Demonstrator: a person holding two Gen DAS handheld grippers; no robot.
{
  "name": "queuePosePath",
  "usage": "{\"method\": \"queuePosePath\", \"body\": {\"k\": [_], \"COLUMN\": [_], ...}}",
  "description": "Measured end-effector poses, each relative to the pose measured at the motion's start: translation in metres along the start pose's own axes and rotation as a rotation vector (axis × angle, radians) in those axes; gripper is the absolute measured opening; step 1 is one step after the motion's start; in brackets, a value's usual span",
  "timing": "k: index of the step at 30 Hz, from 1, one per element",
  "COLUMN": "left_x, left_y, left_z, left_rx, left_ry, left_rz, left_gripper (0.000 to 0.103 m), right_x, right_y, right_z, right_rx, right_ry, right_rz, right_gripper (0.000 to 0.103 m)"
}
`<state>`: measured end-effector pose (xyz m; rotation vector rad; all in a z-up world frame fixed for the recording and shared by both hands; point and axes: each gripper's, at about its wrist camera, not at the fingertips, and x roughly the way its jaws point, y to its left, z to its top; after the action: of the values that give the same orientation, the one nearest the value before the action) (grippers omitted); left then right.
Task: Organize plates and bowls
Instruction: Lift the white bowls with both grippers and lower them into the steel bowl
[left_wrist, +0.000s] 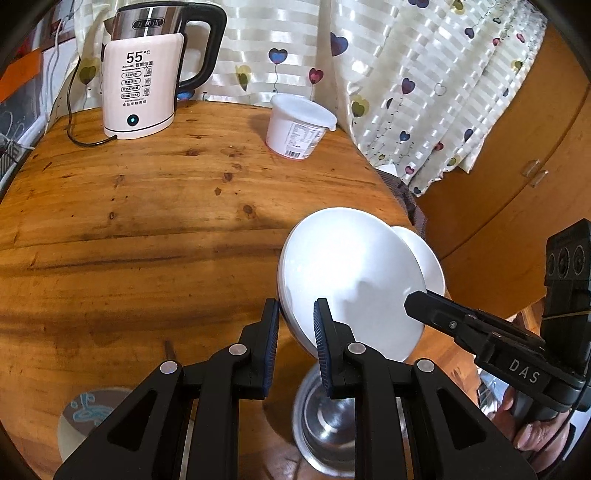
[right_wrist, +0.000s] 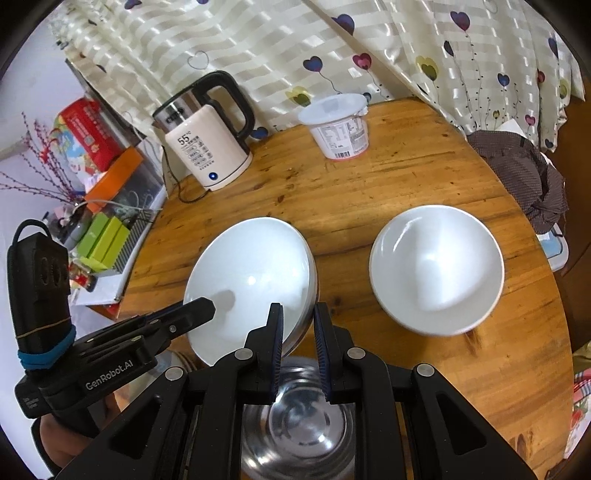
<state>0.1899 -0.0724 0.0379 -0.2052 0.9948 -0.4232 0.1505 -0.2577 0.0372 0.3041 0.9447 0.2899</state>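
Centrally, the round wooden worktop (right_wrist: 424, 177) carries a second white bowl (right_wrist: 437, 269) right of centre in the right wrist view. A white bowl (right_wrist: 251, 280), tilted, hangs above a steel bowl (right_wrist: 295, 424) at bottom centre. The left claw (left_wrist: 295, 325) and the right claw (right_wrist: 298, 326) each pinch its rim on opposite sides.

We've got a round knotty pine table (right_wrist: 406, 177) here, warm orange varnish, daylight glaring off it. Behind it hangs a cream striped curtain (left_wrist: 406, 74) dotted with little hearts – purple, yellow, pink. Off to one side there's a wooden cabinet (left_wrist: 517, 155) with small clear knobs, and on the other a cluttered shelf (right_wrist: 110, 221) against a pale wall.
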Motion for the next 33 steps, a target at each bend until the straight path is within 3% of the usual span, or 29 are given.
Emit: {"method": "queuePosePath", "body": {"k": [16, 33], "left_x": [-0.025, -0.011], "left_y": [-0.029, -0.031], "left_z": [-0.044, -0.077], "left_rx": [0.039, 0.023], "left_ry": [0.023, 0.099], "left_rz": [0.004, 0.012], "left_gripper": [0.02, 0.02], "right_x": [-0.038, -0.028], "right_y": [-0.006, -0.019], "right_z": [-0.044, -0.075], "right_rx": [0.018, 0.052], "right_ry": [0.01, 0.096], "right_rz": [0.019, 0.011], "right_gripper": [0.017, 0.017]}}
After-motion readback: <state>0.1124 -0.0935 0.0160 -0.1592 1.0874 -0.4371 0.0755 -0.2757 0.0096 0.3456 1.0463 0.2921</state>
